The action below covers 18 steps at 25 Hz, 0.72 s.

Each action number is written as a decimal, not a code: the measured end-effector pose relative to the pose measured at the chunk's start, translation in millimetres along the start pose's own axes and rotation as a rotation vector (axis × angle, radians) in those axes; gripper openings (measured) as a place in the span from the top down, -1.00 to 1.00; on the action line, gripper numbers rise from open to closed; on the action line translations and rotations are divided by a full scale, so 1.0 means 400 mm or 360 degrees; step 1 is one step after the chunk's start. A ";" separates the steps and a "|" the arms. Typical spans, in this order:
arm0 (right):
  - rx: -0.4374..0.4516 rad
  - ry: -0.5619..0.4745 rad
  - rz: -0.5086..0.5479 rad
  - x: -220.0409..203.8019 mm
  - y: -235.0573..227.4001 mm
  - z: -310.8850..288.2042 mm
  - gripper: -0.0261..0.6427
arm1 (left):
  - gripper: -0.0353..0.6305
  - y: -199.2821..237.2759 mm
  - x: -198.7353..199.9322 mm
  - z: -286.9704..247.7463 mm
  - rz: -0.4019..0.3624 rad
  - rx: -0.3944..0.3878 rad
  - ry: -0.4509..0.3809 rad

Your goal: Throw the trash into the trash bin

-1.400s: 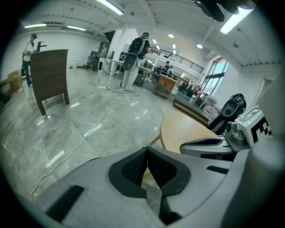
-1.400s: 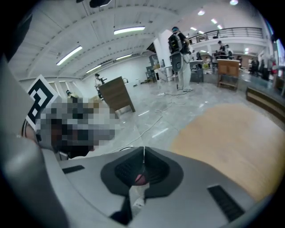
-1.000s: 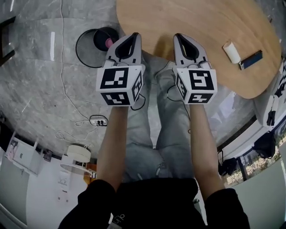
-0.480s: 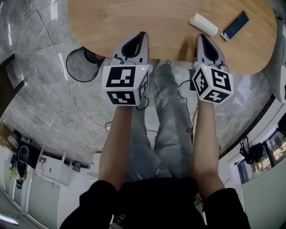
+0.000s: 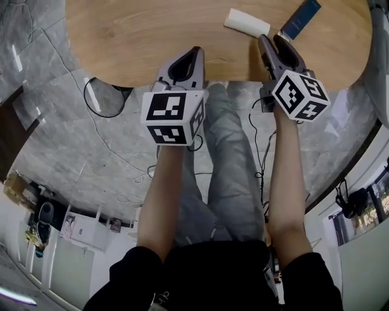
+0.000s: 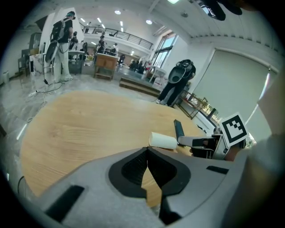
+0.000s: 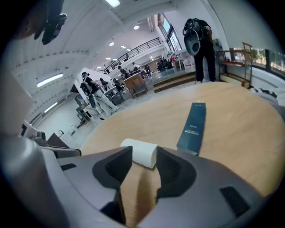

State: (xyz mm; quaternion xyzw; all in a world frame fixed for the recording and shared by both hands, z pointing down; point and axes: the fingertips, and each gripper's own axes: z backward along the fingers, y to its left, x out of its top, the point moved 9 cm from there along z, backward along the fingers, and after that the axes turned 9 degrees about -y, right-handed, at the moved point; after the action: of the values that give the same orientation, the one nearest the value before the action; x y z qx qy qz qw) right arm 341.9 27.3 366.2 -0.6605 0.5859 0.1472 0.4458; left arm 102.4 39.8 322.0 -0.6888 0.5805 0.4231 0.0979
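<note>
Nearest the head camera are the person's dark sleeves and bare forearms, stretched toward twelve o'clock over grey trousers (image 5: 228, 164) and a grey marbled floor (image 5: 55, 146). The left gripper (image 5: 196, 51) reaches just over the near edge of the wooden bench (image 5: 146, 33). Its own view shows the jaws closed tip to tip with nothing in them, only bare bench top showing through the gap behind the tips. At about nine o'clock from it the black-rimmed trash bin (image 5: 106, 103) stands on the floor, its far side tucked under the bench edge. The right gripper (image 5: 268, 41) lies further in over the bench, rolled so that its marker cube tilts. Its jaws have just been opening and now stand moderately wide. The trash, a short white paper roll (image 5: 247, 22), lies on its side on the bench right at their mouth, at about eleven o'clock from the tips in the head view. In the right gripper view the roll's near end sits level with the two tips, and I cannot tell whether the pads touch it. A dark blue box (image 5: 301, 12) lies flat at one o'clock, just beyond the roll. Far behind the bench, people (image 6: 62, 44) stand about a bright hall.
</note>
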 end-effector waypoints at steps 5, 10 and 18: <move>0.0152 0.0065 -0.0177 -0.033 -0.033 -0.033 0.48 | 0.87 -0.014 -0.008 -0.023 -0.0008 0.0007 0.0010; 0.0269 0.0101 -0.0276 -0.043 -0.038 -0.054 0.50 | 0.87 -0.028 -0.013 -0.036 0.0000 0.0014 0.0020; 0.0511 0.0179 -0.0288 -0.033 0.019 -0.056 0.84 | 0.87 -0.020 -0.014 -0.038 0.0026 0.0041 0.0011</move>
State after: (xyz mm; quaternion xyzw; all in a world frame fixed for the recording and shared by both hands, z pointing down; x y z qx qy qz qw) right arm 324.1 19.4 385.0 -0.6380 0.5641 -0.0261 0.5235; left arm 116.6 36.8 332.5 -0.6840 0.5919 0.4140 0.1014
